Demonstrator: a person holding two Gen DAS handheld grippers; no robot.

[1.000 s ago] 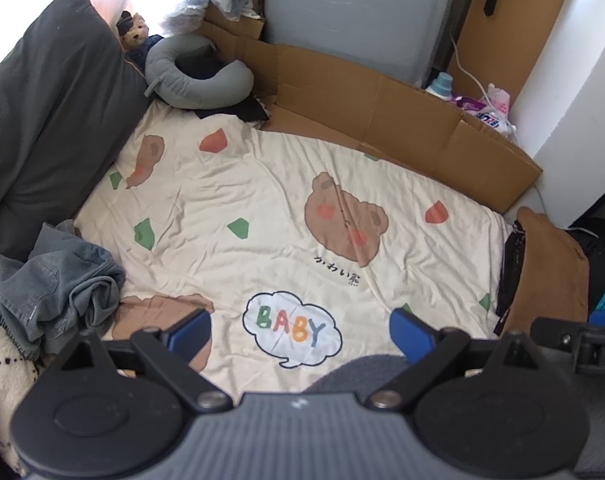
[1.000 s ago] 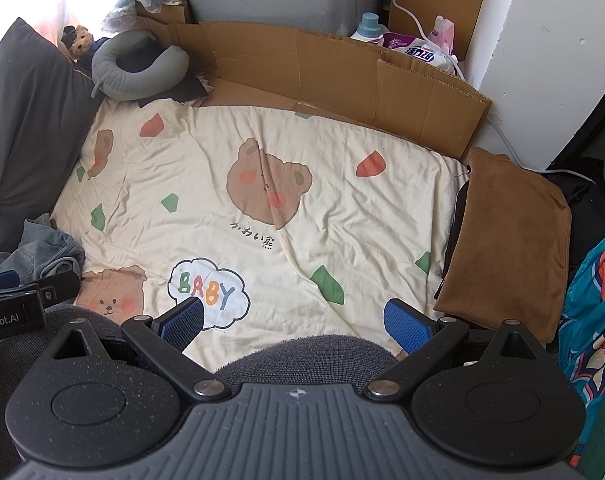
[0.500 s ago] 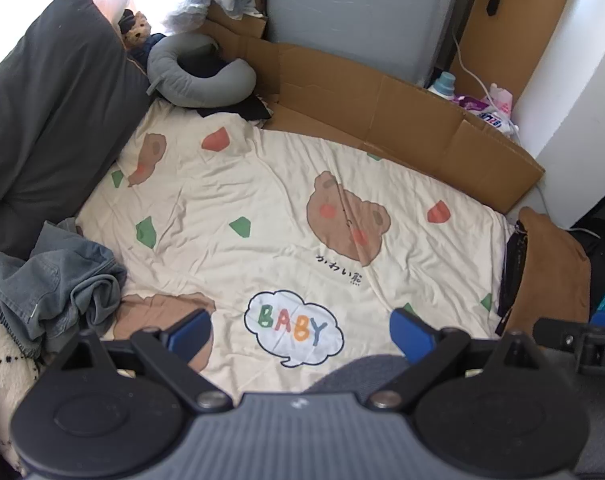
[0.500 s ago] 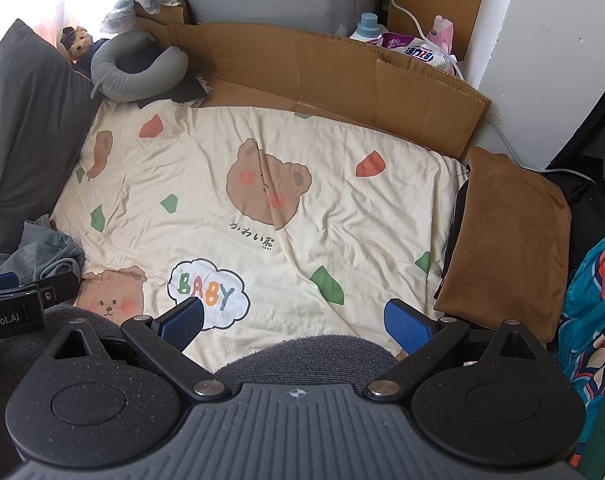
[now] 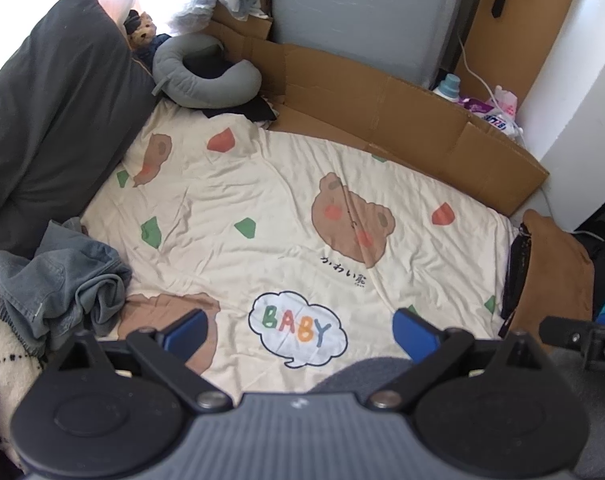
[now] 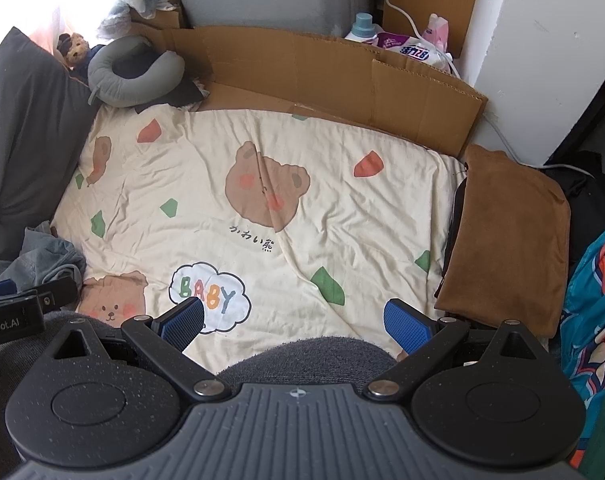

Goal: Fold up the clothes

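A crumpled blue-grey denim garment (image 5: 62,280) lies at the left edge of the cream bear-print bedsheet (image 5: 286,200), also seen in the right wrist view as the denim garment (image 6: 46,258). My left gripper (image 5: 300,334) hovers open above the sheet's near edge, to the right of the garment, nothing between its blue pads. My right gripper (image 6: 296,326) is open too, over the near middle of the bedsheet (image 6: 262,184), empty. A folded brown cloth (image 6: 510,236) rests at the sheet's right edge.
A dark grey pillow (image 5: 50,120) lines the left side. A grey neck pillow (image 5: 206,80) and cardboard panels (image 5: 402,128) close the far side. A white knitted blanket (image 5: 2,340) lies near left. A person's grey-clad knee (image 6: 302,360) sits below the grippers.
The left wrist view has shifted slightly, showing a little more of the denim garment. Both grippers stay open and the right one has barely moved.
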